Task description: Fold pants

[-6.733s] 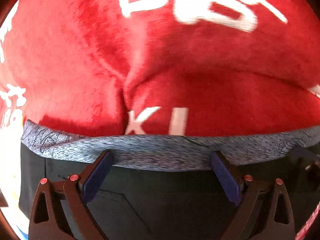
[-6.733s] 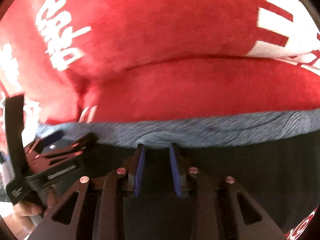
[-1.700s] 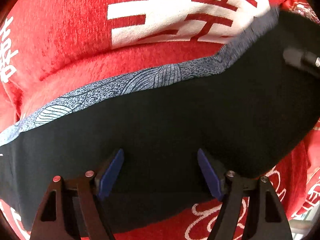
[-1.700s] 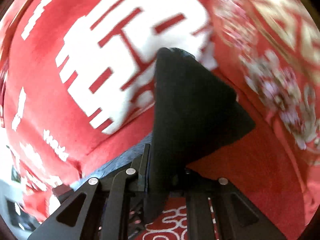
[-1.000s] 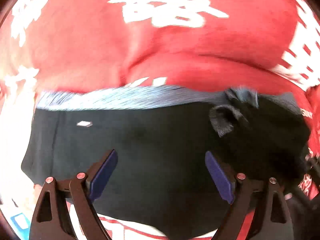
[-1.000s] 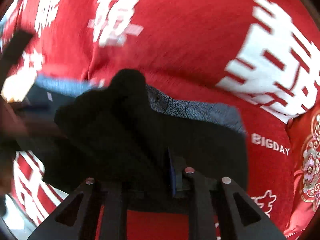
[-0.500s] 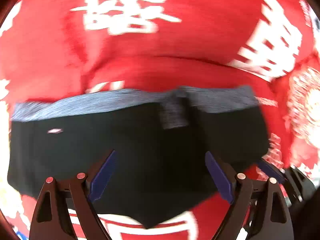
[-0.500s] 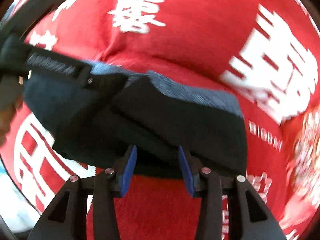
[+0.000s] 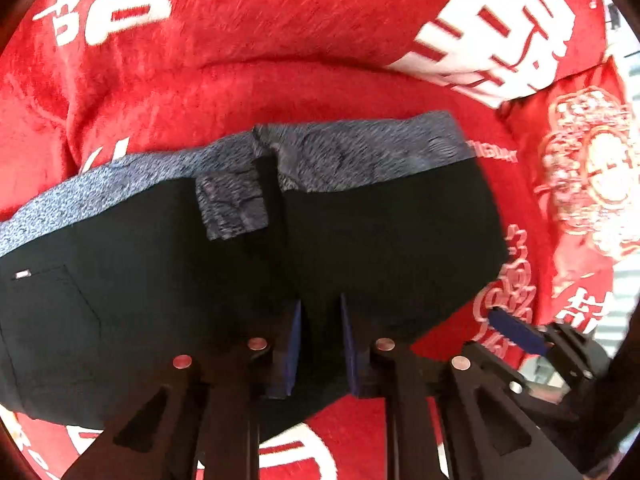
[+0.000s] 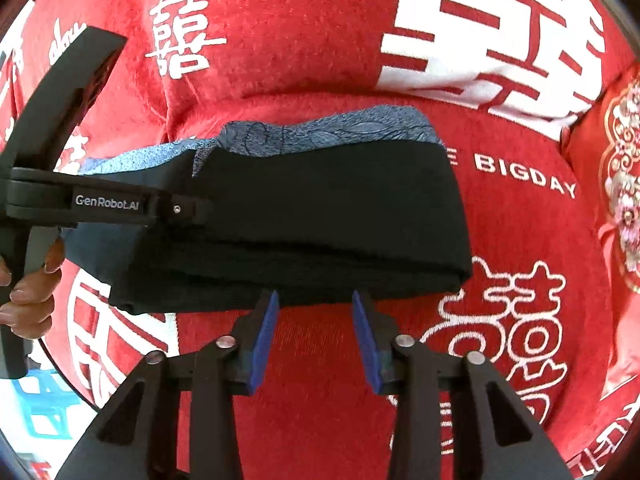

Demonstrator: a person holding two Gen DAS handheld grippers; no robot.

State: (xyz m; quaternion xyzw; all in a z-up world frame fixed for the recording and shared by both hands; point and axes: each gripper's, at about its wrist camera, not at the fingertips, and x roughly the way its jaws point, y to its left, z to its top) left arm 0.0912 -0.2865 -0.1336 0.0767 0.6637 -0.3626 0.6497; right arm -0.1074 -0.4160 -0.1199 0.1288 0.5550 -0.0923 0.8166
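Far left of the right-wrist frame: a bare hand (image 10: 24,292) on the black handle of the left gripper (image 10: 188,210), whose tip lies over the pants; its finger state can't be read from here.

Left-wrist frame, centre: black pants (image 9: 380,240) with a grey patterned waistband (image 9: 360,152), lying on a red plush blanket (image 9: 280,32) printed with white characters. The right part is doubled over the left; a grey flap (image 9: 232,208) sits turned up at the overlap. A small white label (image 9: 22,275) shows at the left edge. The left gripper (image 9: 318,340) has its blue fingers (image 9: 294,344) drawn close together with dark cloth between them, apparently clenched on the near edge of the top layer.

Right-wrist frame, centre: the pants (image 10: 320,208) read as a stacked bundle, several layers visible at the near edge. The right gripper (image 10: 316,336) sits just short of that edge, fingers (image 10: 262,340) parted, released, nothing between them.

Judgement: fold partly done; next fold being set up. To do it well, keep hold of all layers, flatten the grey flap first, and line up waistband edges before pressing down.
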